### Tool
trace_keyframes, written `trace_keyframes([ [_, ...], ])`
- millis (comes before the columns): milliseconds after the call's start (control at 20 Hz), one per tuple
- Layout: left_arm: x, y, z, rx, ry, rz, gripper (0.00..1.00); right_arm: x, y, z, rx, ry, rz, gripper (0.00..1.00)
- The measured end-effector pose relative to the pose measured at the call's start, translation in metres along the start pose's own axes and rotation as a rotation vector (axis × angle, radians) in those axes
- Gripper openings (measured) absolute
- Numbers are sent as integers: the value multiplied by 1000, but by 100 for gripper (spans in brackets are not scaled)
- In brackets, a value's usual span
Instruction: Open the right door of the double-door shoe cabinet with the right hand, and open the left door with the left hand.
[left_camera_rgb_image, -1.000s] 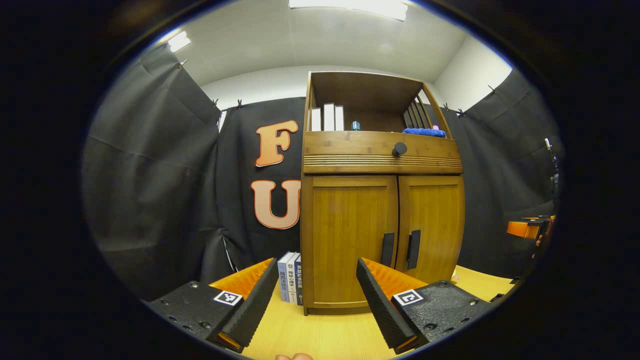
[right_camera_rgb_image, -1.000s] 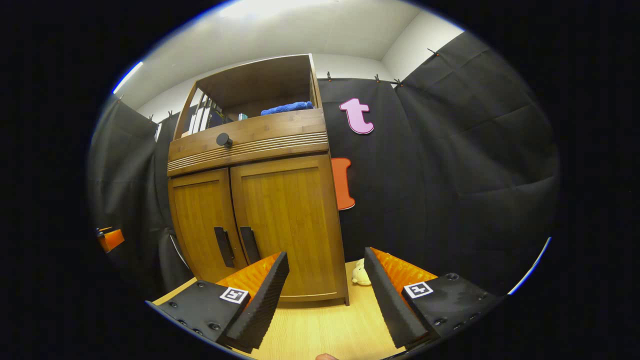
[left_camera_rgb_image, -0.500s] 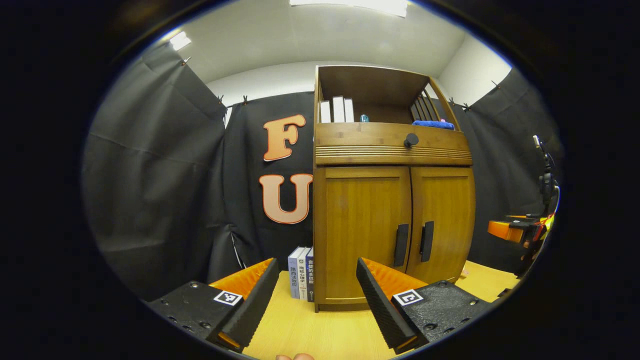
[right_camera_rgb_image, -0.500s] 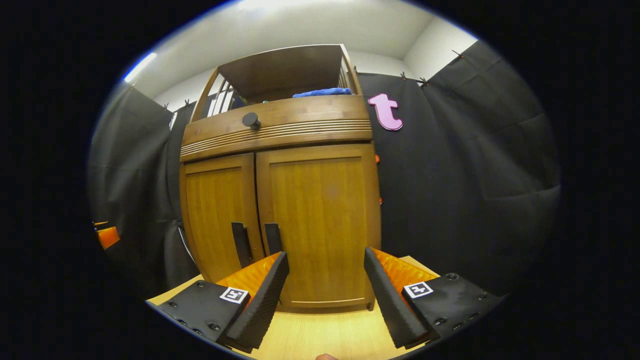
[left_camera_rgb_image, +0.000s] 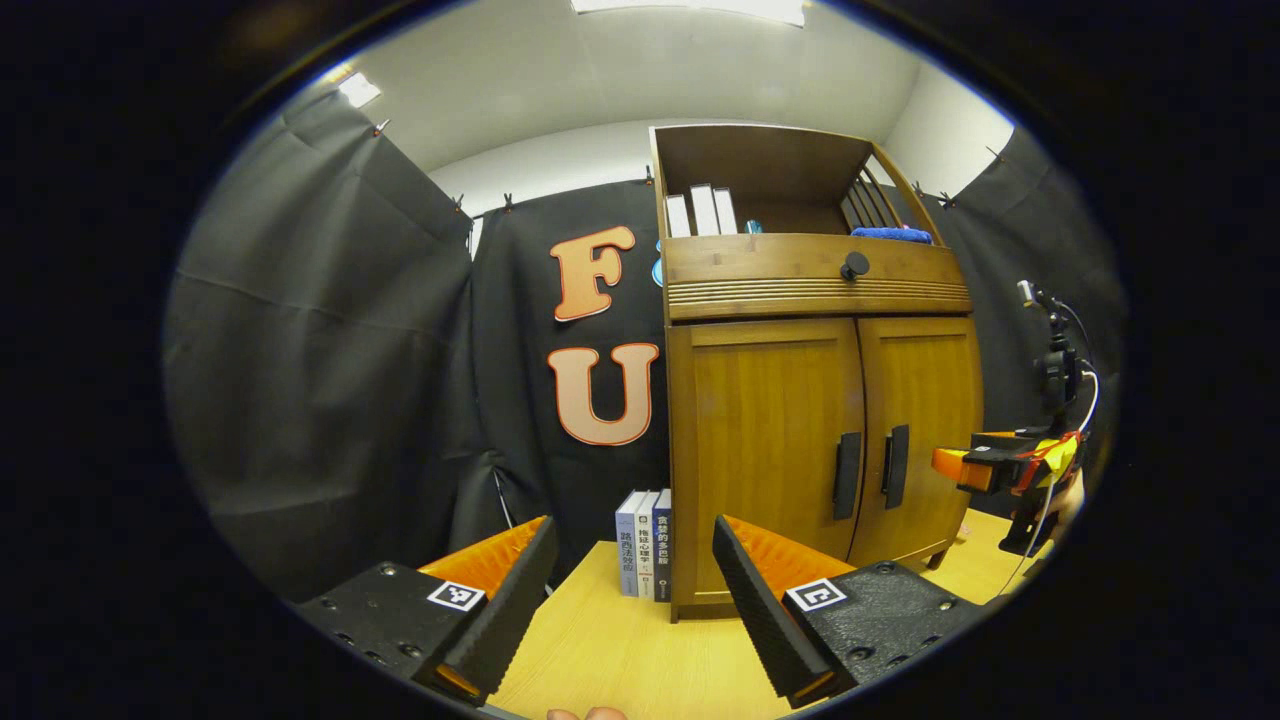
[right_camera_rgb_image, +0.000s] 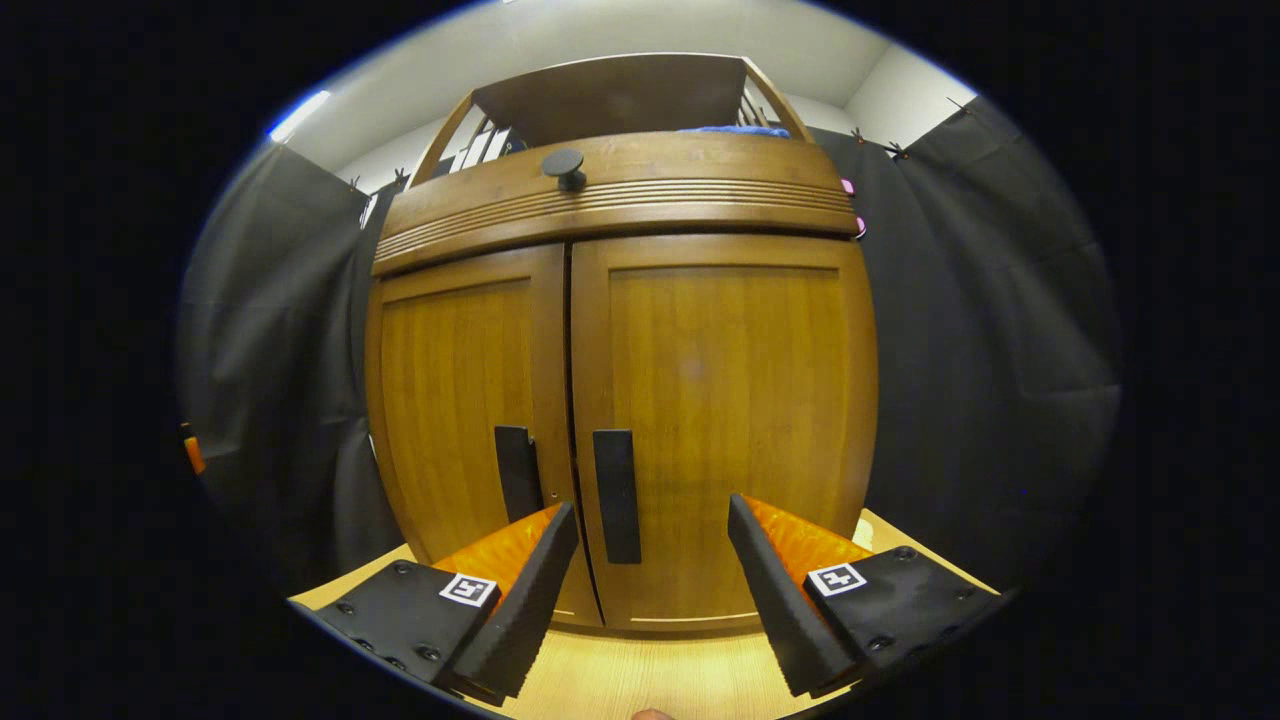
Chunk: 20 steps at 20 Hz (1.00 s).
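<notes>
R gripper (right_camera_rgb_image: 650, 560), fingers spread w/ nothing gripped, is facing right door handle (right_camera_rgb_image: 616, 495) to line up a pull; L gripper (left_camera_rgb_image: 632, 575), also spread & empty, is sitting off left door (left_camera_rgb_image: 768, 440), both doors shut.

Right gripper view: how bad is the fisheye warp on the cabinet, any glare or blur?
Right gripper view: cabinet bulges barrel-like, its trim band arcs; sharp, no glare on the doors. Left gripper view: cabinet straighter, bright ceiling light at the top edge.
</notes>
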<state>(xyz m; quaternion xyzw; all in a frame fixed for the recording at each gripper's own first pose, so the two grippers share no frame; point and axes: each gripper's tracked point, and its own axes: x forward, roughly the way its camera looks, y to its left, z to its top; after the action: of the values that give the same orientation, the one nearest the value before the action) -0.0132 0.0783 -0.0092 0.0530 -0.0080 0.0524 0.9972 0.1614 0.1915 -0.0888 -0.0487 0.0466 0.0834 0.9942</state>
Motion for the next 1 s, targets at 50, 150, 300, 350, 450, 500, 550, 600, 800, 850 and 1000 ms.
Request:
trace_keyframes([
  [50, 2, 4, -2, 3, 1, 7, 92, 10, 4, -3, -9, 4, -2, 98],
  [150, 5, 12, -6, 8, 3, 22, 94, 28, 8, -9, -23, 10, -2, 98],
  [300, 11, 18, -13, -9, 11, 31, 92, 54, 14, -18, -35, 8, 1, 96],
  [350, 13, 18, -16, -15, 13, 28, 92, 59, 13, -22, -33, 14, -8, 89],
  [450, 17, 21, -21, -18, 20, 30, 92, 65, 8, -32, -12, 37, -22, 89],
  [500, 18, 23, -25, -19, 24, 33, 95, 71, 9, -34, 1, 47, -26, 80],
  [550, 19, 24, -28, -20, 29, 35, 94, 76, 11, -35, 9, 54, -24, 77],
  [600, 20, 26, -31, -22, 34, 37, 94, 78, 10, -37, 13, 58, -30, 74],
  [800, 23, 32, -34, -25, 37, 53, 95, 88, 10, -39, 11, 56, -27, 57],
  [850, 23, 34, -34, -23, 34, 57, 95, 90, 13, -40, 20, 59, -16, 51],
  [1000, 20, 34, -32, -22, 30, 60, 92, 91, 14, -40, 12, 59, -17, 35],
])
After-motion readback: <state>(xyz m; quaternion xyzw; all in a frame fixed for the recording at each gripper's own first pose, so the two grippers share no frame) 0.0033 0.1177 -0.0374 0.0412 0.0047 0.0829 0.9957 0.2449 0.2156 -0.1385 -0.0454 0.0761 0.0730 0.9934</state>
